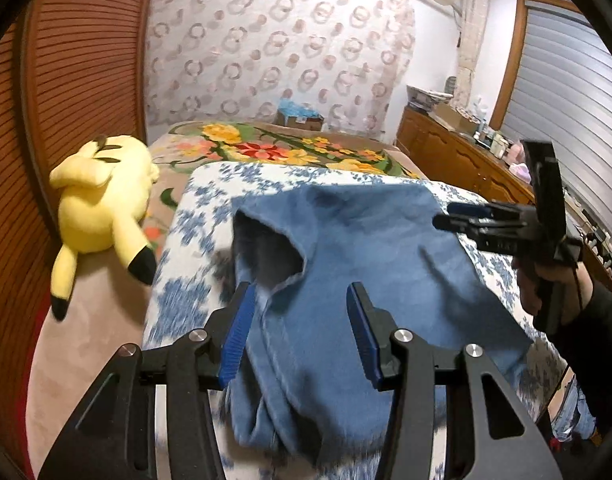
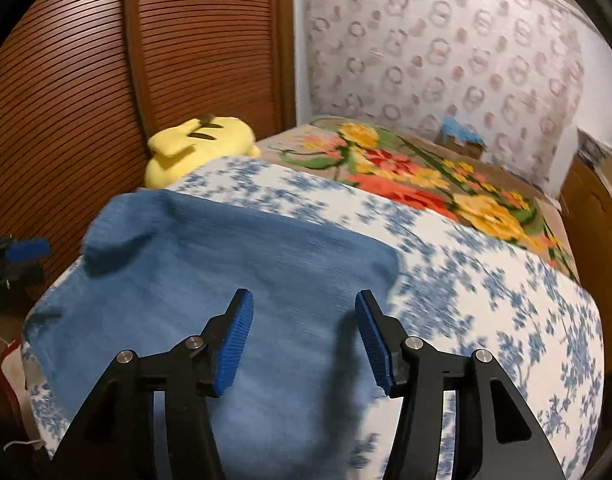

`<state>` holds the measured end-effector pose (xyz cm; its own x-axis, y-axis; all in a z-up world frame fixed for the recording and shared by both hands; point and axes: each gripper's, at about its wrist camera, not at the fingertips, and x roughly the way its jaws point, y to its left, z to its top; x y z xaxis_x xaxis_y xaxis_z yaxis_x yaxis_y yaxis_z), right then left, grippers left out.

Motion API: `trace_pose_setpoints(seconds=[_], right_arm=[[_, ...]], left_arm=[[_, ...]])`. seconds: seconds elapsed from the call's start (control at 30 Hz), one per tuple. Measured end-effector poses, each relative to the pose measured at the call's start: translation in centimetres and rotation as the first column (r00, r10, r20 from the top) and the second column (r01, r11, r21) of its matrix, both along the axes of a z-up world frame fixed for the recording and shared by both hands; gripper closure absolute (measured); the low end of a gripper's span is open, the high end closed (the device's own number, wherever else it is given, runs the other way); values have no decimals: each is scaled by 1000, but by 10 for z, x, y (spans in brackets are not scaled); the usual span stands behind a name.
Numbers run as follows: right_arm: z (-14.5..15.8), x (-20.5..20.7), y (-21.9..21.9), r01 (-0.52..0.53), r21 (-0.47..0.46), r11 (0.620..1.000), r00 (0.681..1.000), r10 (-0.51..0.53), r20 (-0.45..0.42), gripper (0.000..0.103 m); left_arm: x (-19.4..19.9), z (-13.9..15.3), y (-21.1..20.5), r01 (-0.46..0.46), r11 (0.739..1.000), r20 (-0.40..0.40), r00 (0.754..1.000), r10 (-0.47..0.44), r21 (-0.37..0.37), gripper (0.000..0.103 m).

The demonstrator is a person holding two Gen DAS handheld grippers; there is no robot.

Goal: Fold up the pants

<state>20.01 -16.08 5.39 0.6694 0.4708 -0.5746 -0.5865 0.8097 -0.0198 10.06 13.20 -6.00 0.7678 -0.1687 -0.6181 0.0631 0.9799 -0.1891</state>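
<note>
Blue denim pants (image 1: pixel 345 248) lie folded on a white cloth with blue flowers (image 1: pixel 198 216). One leg opening gapes near my left gripper. My left gripper (image 1: pixel 300 300) is open and empty, just above the near left part of the pants. My right gripper (image 2: pixel 304 308) is open and empty, above the pants (image 2: pixel 234 272) near their right edge. It also shows in the left wrist view (image 1: pixel 461 216), held in a hand at the pants' right side. The tip of the left gripper (image 2: pixel 26 250) shows at the left edge of the right wrist view.
A yellow plush toy (image 1: pixel 102 200) lies left of the cloth against a brown slatted door (image 1: pixel 66 80). A floral blanket (image 1: pixel 286 148) covers the bed behind. A wooden dresser (image 1: pixel 457 156) with clutter stands at the right. A cardboard box (image 1: pixel 300 120) sits by the far wall.
</note>
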Motion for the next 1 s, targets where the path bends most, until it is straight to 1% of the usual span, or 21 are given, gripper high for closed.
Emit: trace_pose_setpoints(seconds=[0.1,0.2,0.37,0.43,0.47,0.5,0.53,0.57,0.6,0.67,0.73,0.8,1.0], right_arm=[[-4,8,-11,23,-1,1000,1000,-23,-17,46],[-3,20,-13,28,-2,1000,999,-28,-36,45],[-7,42,-17,0,20,1000,997,2,-72,41],[-9,48,-17,-9,29,1000,996,11,-83,40],[-11,51,-17,-12,35,999,996,16,-90,39],[-13,55,-17,-16,46,999,995,20,-99,38],[-14,58,-17,-18,56,998,994,24,-109,38],[-17,60,-18,-20,67,998,992,28,-121,37],[-19,63,-18,-24,77,997,990,34,-134,37],[-21,66,-20,-34,92,995,988,47,-146,37],[-20,69,-20,-41,105,994,987,57,-151,37],[-20,71,-19,-52,117,992,985,70,-158,37],[-26,81,-13,-76,145,986,975,104,-195,37]], left_arm=[[27,0,3,12,1000,-28,1000,-13,-16,58],[49,-2,7,21,1000,-59,998,-22,-22,59],[79,-11,10,17,1000,-123,992,-19,-12,59],[87,-16,11,22,1000,-147,989,-25,-20,65],[90,-18,10,21,1000,-155,988,-24,-20,71],[92,-20,10,23,999,-161,987,-27,-24,81],[94,-21,9,29,999,-160,987,-32,-27,88],[94,-21,9,32,999,-147,988,-36,-25,97],[92,-18,10,16,1000,-120,993,-16,-2,98],[93,-13,13,-20,999,-99,995,23,34,98],[97,-11,21,-35,999,-96,995,37,30,98],[103,-12,25,-43,998,-106,993,47,43,98],[107,-13,24,-44,997,-107,993,51,66,98]])
